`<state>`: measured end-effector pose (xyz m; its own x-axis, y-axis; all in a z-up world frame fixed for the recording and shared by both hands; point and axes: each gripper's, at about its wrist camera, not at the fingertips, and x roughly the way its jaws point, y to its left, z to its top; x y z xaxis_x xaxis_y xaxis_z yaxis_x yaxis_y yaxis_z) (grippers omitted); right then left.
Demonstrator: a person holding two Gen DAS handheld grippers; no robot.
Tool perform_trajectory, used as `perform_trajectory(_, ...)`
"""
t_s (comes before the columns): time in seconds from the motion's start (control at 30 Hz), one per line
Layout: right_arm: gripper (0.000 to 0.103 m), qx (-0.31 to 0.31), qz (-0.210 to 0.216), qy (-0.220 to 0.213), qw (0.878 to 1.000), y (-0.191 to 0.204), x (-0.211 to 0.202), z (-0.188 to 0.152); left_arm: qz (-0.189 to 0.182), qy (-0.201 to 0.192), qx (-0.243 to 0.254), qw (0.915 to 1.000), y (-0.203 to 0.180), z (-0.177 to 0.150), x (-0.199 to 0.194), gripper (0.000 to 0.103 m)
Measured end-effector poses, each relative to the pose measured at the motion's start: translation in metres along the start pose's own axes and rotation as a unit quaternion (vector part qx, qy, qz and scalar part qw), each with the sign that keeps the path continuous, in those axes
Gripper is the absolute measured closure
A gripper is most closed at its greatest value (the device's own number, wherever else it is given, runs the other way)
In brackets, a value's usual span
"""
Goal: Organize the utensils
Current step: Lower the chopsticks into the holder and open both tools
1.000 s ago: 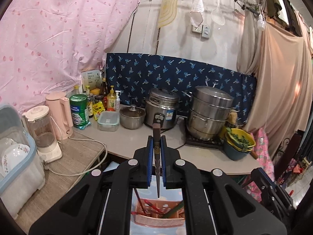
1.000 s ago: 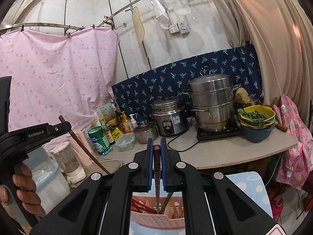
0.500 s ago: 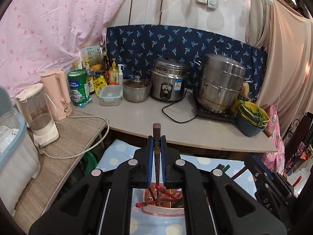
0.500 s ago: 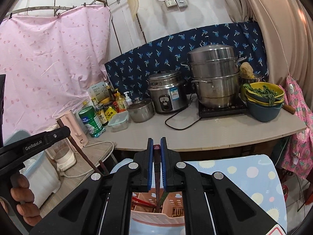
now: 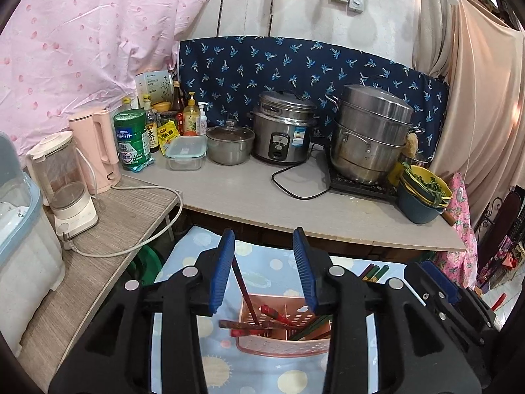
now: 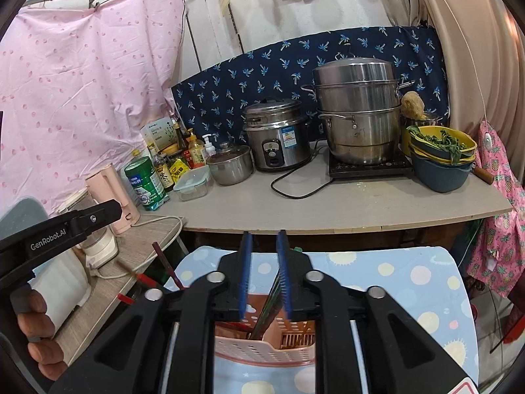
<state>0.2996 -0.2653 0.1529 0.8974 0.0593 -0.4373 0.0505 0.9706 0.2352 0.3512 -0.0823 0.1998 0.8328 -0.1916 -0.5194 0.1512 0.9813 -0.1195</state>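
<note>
Left wrist: both claws (image 5: 264, 266) (image 6: 264, 272) gape empty above pink holder (image 5: 282, 344).

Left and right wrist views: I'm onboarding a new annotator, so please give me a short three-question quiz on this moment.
1. True or false: the left gripper is clamped on a chopstick.
2. The pink utensil basket stands on: A) the grey countertop B) the blue polka-dot cloth C) the wooden side table.
3. Fill in: green chopsticks rise between the open fingers of the ____ gripper.

Key: 1 false, both grippers are open; 2 B, the blue polka-dot cloth; 3 right.
</note>
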Motion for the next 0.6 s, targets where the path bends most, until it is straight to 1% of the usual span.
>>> perform_trajectory(0.03,0.075,-0.002,-0.001,-0.002,1.0,0.001,-0.003,0.0,0.002,0.0,0.001,1.0,0.0,0.0,0.001,0.067)
perform_trajectory(0.17,0.069,-0.006,0.002,-0.008,1.0,0.005,-0.014,0.0,0.01,-0.004,0.009,0.9999,-0.002,-0.004,-0.009,0.06)
perform_trajectory(0.23,0.064,-0.004,0.004,-0.01,1.0,0.006,-0.021,-0.002,0.013,-0.007,0.014,0.9998,-0.002,-0.008,-0.016,0.059)
perform_trajectory(0.3,0.061,-0.01,0.001,-0.009,1.0,0.008,-0.027,-0.006,0.014,-0.005,0.015,0.9998,0.0,-0.014,-0.023,0.054)
perform_trajectory(0.33,0.06,-0.012,0.0,-0.008,1.0,0.008,-0.029,-0.008,0.016,-0.006,0.017,0.9997,0.0,-0.016,-0.025,0.054)
perform_trajectory(0.53,0.057,-0.022,-0.004,0.005,1.0,0.011,-0.047,-0.027,0.029,0.002,0.029,0.9992,0.005,-0.038,-0.04,0.053)
perform_trajectory(0.6,0.056,-0.024,-0.004,0.013,1.0,0.012,-0.052,-0.035,0.033,0.005,0.032,0.9989,0.006,-0.046,-0.044,0.048)
